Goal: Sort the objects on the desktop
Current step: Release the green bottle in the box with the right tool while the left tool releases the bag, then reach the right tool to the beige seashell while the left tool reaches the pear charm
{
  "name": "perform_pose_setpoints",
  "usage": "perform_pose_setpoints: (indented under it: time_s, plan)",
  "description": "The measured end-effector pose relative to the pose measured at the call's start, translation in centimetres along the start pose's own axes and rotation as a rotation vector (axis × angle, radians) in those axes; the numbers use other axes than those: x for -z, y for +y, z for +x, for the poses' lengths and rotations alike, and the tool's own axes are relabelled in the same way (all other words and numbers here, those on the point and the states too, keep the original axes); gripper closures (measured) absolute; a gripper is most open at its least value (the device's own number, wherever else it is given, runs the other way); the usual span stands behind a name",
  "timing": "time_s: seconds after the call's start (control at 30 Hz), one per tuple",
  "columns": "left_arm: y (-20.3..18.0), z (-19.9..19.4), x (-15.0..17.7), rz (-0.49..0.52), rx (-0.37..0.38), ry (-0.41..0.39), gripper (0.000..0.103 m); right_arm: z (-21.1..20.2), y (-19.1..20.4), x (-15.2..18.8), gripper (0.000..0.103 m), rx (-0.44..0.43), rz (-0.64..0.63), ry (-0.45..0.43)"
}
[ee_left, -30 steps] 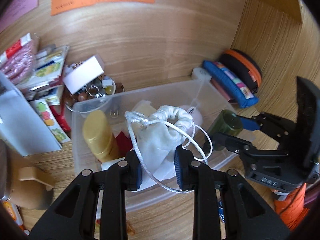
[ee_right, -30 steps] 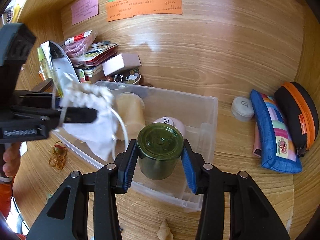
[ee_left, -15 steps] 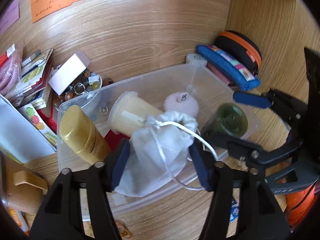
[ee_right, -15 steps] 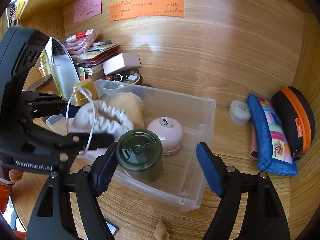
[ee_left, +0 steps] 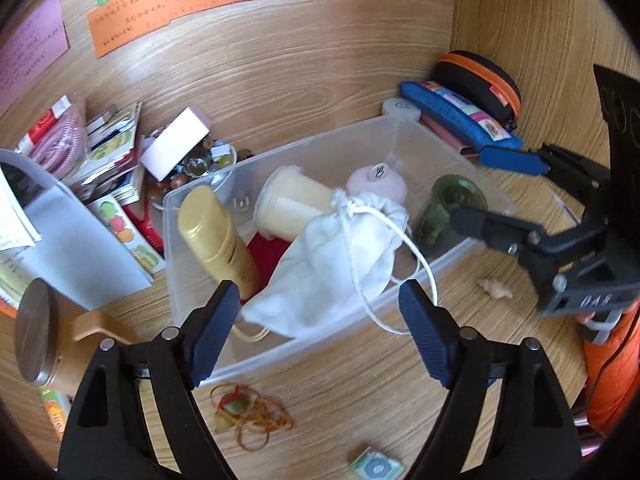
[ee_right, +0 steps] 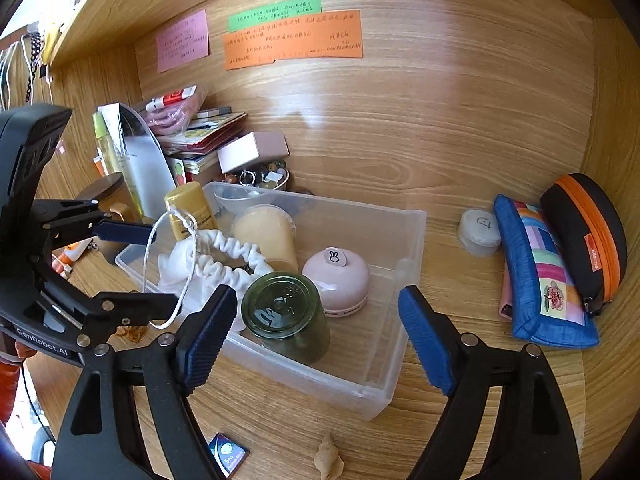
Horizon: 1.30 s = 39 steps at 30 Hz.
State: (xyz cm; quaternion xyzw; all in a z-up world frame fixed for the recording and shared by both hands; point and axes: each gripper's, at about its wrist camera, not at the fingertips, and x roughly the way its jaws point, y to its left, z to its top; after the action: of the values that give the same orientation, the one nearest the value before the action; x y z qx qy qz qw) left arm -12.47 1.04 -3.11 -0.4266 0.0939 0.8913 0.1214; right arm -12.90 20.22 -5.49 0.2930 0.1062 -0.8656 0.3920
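A clear plastic bin (ee_left: 440,276) (ee_right: 412,232) sits on the wooden desk. In it lie a white drawstring pouch (ee_left: 336,264) (ee_right: 212,264), a dark green glass jar (ee_left: 448,204) (ee_right: 288,316), a pink round case (ee_right: 340,280), a cream tub (ee_left: 288,208) and a gold bottle (ee_left: 216,240). My left gripper (ee_left: 320,328) is opening, its pads clear of the pouch that lies loose ahead of them. My right gripper (ee_right: 314,332) is also opening, its pads apart from the jar, which stands free in the bin.
A blue patchwork pouch (ee_right: 540,276), a black and orange case (ee_right: 588,240) and a small white tub (ee_right: 480,232) lie right of the bin. Books, a pink box (ee_right: 252,152) and a bowl of trinkets crowd the back left. Rubber bands (ee_left: 256,416) and a small shell (ee_right: 328,460) lie in front.
Both grippers have let go: the left released the white pouch, the right released the green jar, and both things now rest in the bin. Both grippers have drawn back slightly.
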Motion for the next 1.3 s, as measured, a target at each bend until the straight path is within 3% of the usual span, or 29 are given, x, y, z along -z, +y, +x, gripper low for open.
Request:
perform_pose_setpoints:
  time_s: [0.27, 0.37, 0.57, 0.73, 1.0, 1.3]
  plan:
    - [0.6, -2.0, 1.4, -0.024, -0.104, -0.033, 0.021, -0.4, -0.3, 0.1, 0.022, -0.024, 0.015, -0.014]
    - [1.1, -3.7, 1.8, -0.057, -0.114, -0.087, 0.01, -0.4, -0.5, 0.0, 0.022, -0.051, 0.026, -0.012]
    - [2.1, -6.5, 2.4, -0.108, -0.108, -0.165, 0.009, -1.6, -0.8, -0.3, 0.022, -0.078, 0.066, -0.011]
    - [2.9, -7.2, 3.7, -0.145, -0.099, -0.188, 0.006, -4.0, -0.2, 0.0, 0.022, -0.019, 0.057, -0.036]
    - [3.9, -6.0, 7.6, -0.19, -0.084, -0.125, 0.006, -6.6, 0.6, 2.2, 0.019, 0.046, 0.048, -0.034]
    - [5.1, -2.2, 10.7, -0.229, -0.052, -0.004, 0.006, -6.0, 0.7, 5.9, 0.019, 0.093, 0.058, 0.043]
